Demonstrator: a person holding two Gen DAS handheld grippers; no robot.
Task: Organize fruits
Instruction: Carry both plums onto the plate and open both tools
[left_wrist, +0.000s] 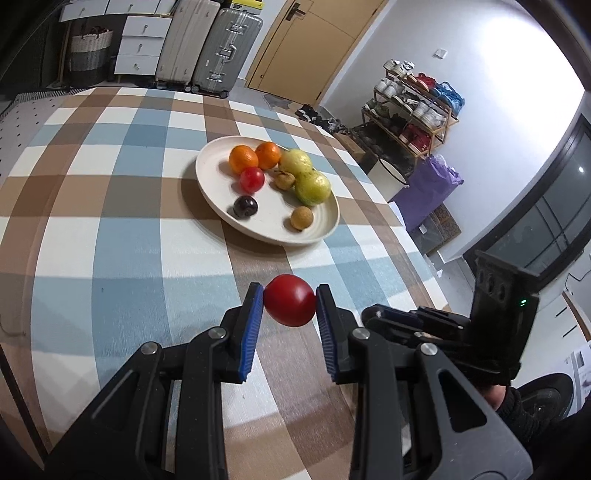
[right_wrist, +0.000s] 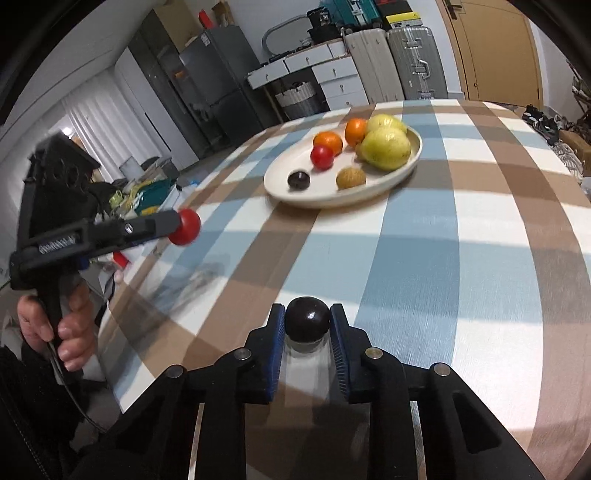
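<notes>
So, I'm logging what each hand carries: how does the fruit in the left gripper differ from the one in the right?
The left gripper is shut on a red fruit; the right gripper is shut on a dark purple fruit, almost black. The red fruit looks slightly pointed, the dark one rounder. Both are small, glossy, pinched between blue pads, away from the plate.

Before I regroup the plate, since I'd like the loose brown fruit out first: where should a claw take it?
Across its widest middle, coming down from the near rim. The small round brown fruit sits alone on the plate, clear of the green pears, so fingers fit either side. It will probably roll, so close gently. Both claws are already holding fruit.
</notes>
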